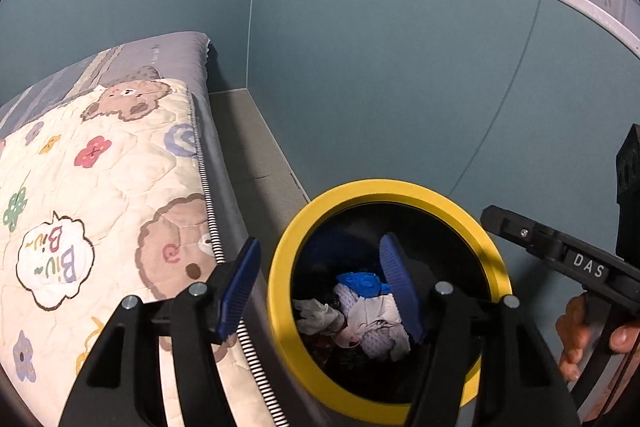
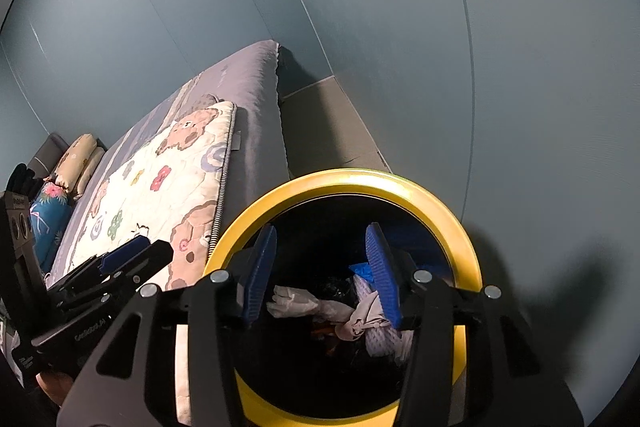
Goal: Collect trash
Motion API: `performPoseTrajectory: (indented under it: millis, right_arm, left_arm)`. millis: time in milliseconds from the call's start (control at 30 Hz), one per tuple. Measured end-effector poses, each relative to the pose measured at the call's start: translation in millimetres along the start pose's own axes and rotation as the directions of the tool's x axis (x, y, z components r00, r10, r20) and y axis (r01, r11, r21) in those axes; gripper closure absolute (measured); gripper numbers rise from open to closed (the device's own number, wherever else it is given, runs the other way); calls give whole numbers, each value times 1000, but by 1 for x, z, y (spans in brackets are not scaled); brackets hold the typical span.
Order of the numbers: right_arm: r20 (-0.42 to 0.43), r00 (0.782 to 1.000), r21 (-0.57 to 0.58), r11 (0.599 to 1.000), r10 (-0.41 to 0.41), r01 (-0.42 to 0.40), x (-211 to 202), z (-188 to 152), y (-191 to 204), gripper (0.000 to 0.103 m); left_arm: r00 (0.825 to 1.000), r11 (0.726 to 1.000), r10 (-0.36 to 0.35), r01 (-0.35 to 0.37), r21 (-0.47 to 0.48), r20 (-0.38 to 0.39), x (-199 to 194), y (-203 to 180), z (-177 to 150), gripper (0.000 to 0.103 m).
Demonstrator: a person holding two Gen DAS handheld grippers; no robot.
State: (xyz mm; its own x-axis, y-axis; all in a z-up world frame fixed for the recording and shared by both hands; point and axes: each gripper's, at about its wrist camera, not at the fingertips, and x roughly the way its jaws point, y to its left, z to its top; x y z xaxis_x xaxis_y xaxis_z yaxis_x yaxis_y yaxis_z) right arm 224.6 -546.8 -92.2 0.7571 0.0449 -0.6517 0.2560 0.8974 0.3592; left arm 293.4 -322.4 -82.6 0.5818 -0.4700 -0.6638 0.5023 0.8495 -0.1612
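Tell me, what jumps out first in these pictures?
The bright yellow-rimmed bin in the lower middle, holding crumpled white tissues and a blue scrap. Beside it on the left lies a bed with a bear-print quilt. Blue-padded right tongs hang open over the bin.

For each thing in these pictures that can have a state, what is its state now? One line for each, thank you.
Bin with yellow rim: no lid on it, partly filled.
Trash: crumpled, lying inside the bin.
Left tool: open, nothing between its fingers, one finger over the bin.
Right tool: open, holding nothing, above the bin's mouth.
Quilt: spread flat on the bed.
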Motion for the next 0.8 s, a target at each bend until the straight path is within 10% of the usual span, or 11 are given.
performPoseTrajectory:
  millis: [800]
  right_arm:
    - [-61,987,-214,964,149,-159,-25,-36,153,58]
  left_arm:
    - [967,965,217,-192,-180,133,-140,116,-44,44]
